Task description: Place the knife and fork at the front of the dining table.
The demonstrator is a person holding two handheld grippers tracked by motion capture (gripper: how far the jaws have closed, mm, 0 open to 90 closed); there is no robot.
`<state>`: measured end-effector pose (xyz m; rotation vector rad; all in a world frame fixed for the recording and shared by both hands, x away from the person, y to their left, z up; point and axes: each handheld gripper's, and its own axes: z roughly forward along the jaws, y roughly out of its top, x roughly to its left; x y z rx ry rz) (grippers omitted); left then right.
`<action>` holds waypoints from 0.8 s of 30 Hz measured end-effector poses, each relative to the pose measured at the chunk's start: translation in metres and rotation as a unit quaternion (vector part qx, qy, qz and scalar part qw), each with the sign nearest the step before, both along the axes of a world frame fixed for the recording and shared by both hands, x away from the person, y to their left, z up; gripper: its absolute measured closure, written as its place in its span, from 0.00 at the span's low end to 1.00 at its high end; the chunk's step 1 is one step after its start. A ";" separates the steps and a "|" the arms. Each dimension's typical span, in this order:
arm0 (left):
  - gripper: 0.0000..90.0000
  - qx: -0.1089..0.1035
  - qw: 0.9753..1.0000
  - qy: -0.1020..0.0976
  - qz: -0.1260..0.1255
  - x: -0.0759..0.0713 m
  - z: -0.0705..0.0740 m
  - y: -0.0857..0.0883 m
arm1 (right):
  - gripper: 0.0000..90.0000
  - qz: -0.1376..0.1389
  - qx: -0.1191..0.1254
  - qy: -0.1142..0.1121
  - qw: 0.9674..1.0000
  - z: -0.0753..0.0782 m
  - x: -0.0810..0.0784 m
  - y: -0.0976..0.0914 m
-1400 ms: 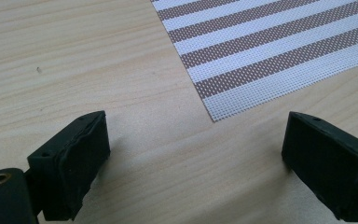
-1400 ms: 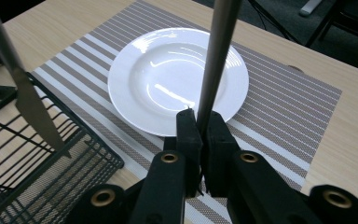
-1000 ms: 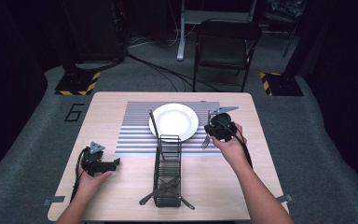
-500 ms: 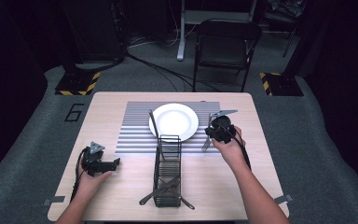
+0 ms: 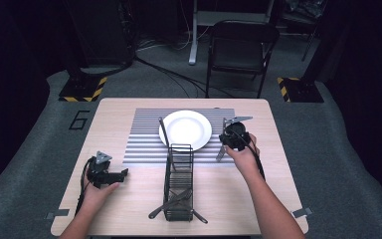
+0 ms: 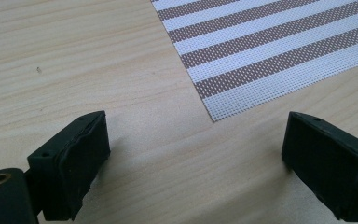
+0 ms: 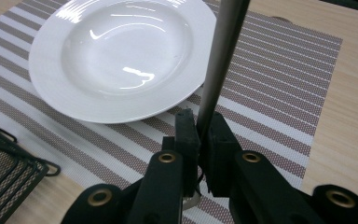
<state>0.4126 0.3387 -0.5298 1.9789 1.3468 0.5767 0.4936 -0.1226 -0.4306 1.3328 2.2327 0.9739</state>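
The left gripper (image 6: 200, 163) hangs low over the pale wood-grain table (image 6: 74, 60), its two black rubber-padded jaws standing wide apart with nothing between them. A brown-and-white striped woven placemat (image 6: 270, 51) lies flat toward the table's upper right, and its near corner points into the gap between the jaws.

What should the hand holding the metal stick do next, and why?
Probably lower it a little more and lay it flat on the mat, right of the plate. The right gripper is shut on the utensil handle just beside the plate's rim, and a dark utensil already lies at the plate's other side.
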 end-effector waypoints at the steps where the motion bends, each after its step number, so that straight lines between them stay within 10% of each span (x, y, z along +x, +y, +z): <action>1: 0.08 0.000 1.000 0.000 0.000 0.000 0.000 0.000 | 0.95 0.000 0.000 0.000 1.000 0.000 0.000 0.000; 24: 0.08 0.003 1.000 0.004 -0.006 0.000 0.001 0.000 | 0.92 -0.078 0.005 0.006 0.997 -0.021 0.026 0.004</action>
